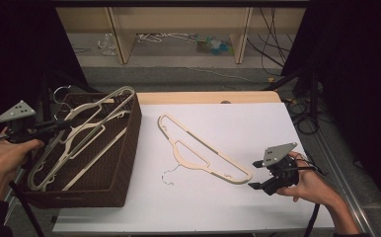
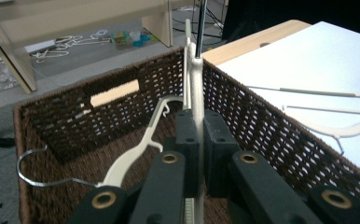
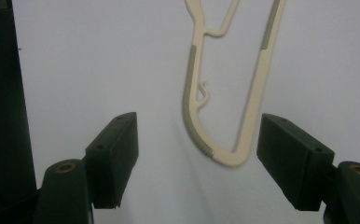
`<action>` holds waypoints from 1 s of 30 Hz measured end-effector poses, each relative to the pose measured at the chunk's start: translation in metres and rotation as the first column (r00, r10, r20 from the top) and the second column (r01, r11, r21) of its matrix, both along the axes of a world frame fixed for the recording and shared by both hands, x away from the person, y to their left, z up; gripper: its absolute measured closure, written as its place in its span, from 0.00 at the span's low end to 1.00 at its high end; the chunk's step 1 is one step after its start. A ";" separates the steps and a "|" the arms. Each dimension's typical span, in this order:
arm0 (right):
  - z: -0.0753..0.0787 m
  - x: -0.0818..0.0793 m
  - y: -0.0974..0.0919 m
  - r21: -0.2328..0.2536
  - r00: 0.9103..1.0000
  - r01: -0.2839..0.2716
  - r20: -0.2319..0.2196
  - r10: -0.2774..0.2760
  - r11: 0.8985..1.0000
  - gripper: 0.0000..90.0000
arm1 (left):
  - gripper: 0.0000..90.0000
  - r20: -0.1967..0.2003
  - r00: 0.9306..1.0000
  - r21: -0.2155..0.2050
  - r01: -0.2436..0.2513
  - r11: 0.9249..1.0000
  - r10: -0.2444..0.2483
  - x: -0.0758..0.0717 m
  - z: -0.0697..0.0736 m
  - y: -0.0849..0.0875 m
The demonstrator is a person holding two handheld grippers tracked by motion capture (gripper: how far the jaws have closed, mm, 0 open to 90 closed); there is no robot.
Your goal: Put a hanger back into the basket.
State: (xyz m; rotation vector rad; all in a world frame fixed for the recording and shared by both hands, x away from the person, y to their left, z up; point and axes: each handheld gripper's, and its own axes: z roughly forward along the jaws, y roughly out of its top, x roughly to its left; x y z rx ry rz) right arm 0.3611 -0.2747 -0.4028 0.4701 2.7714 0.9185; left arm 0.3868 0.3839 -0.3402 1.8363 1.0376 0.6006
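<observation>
The main risk sat at the left, inside the dark brown woven basket [image 1: 124, 143]: several cream plastic hangers lay tangled there, and the left gripper [image 2: 194, 140] had its jaws pressed together on the thin edge of one cream plastic hanger [image 1: 87, 123]. Lifting it could have dragged a neighbouring hanger along, since arms and notches overlapped, and a bare wire hook [image 2: 33, 168] near the basket's left wall looked ready to snag the weave. The pinch was on a narrow bar, so the hanger might also have swivelled or slipped in the jaws.

The left hand [image 1: 3, 158] held its gripper just outside the basket's left wall, pointing rightward and roughly level over the rim.

To the right of the basket, a single cream plastic hanger with a small metal hook [image 1: 203, 150] lay flat on the white table sheet [image 1: 257, 123], well clear of the basket. Farther right, the right hand [image 1: 309, 185] held the right gripper [image 3: 197, 158] low and aimed back toward the basket, jaws spread wide and holding nothing, with that hanger's rounded end just ahead between them. A hasty close there might have nudged the hanger rather than caught it.
</observation>
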 end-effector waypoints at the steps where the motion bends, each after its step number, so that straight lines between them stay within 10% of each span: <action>1: 0.000 0.000 0.000 -0.001 1.000 0.000 -0.001 0.000 1.000 0.34 | 0.95 0.000 1.000 0.000 0.000 1.000 0.000 0.000 0.000 0.000; 12: -0.003 0.000 0.002 -0.017 1.000 -0.006 -0.014 0.006 1.000 0.34 | 0.95 -0.121 0.992 -0.005 -0.028 1.000 0.027 0.010 -0.032 -0.002; 20: -0.005 0.001 0.003 -0.021 1.000 -0.007 -0.007 0.007 1.000 0.33 | 0.90 -0.216 0.964 0.099 -0.135 0.986 0.154 0.018 -0.052 0.000; 25: -0.007 0.001 0.006 -0.036 1.000 0.001 -0.010 -0.001 0.999 0.33 | 0.85 -0.205 0.925 0.136 -0.297 0.945 0.320 0.018 -0.055 0.010; 30: -0.011 0.002 0.008 -0.037 1.000 -0.002 -0.018 0.002 0.999 0.33 | 0.64 -0.198 0.901 0.111 -0.371 0.922 0.386 0.012 -0.052 0.009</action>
